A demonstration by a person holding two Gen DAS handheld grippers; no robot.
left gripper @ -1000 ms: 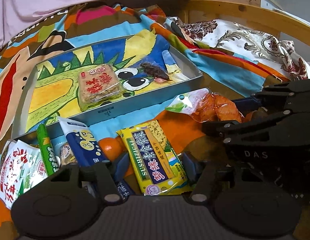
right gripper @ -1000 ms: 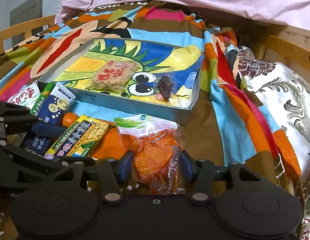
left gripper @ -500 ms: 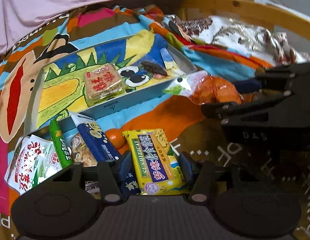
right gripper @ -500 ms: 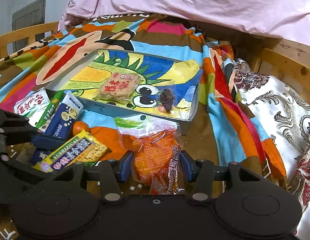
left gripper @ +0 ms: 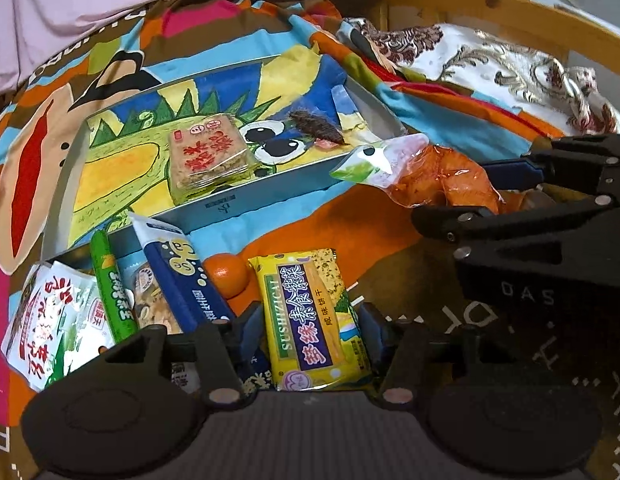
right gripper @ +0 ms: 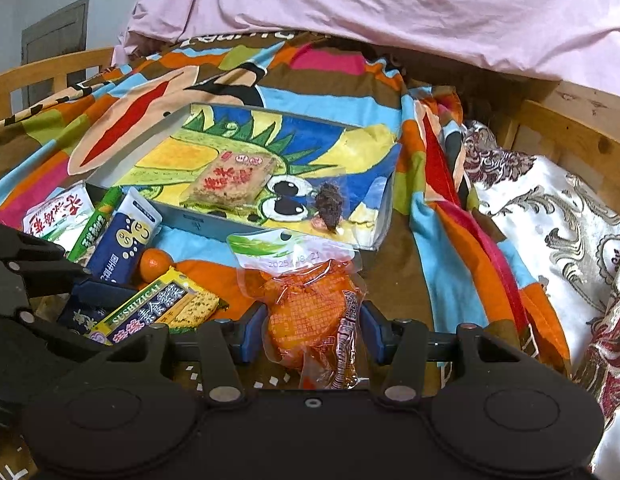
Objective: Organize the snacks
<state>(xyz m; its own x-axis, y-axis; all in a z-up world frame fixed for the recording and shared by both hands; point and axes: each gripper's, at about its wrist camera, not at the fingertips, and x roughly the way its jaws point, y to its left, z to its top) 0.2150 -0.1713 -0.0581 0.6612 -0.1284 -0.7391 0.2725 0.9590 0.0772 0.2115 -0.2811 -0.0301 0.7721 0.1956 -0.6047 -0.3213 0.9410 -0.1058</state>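
My left gripper [left gripper: 311,330] is shut on a yellow SUSHIZICAI snack pack [left gripper: 310,316], held above the bedspread. My right gripper [right gripper: 311,330] is shut on an orange vacuum-sealed snack pouch [right gripper: 310,312], also lifted; the pouch shows in the left wrist view [left gripper: 437,176]. A shallow grey box [right gripper: 270,232] with a cartoon lining lies ahead and holds a rice-crisp bar [right gripper: 234,180] and a dark dried snack [right gripper: 329,204]. The yellow pack also shows in the right wrist view [right gripper: 166,312].
Loose snacks lie by the box's near left corner: a blue tube pack [left gripper: 182,280], a green stick [left gripper: 110,284], a white-red pouch [left gripper: 50,320] and a small orange [left gripper: 226,272]. A wooden bed rail [right gripper: 569,128] and patterned quilt [right gripper: 549,216] lie right.
Both grippers have risen slightly with their packs held. The orange pouch has moved up and nearer the box's front edge; the yellow pack has lifted off the bedspread.
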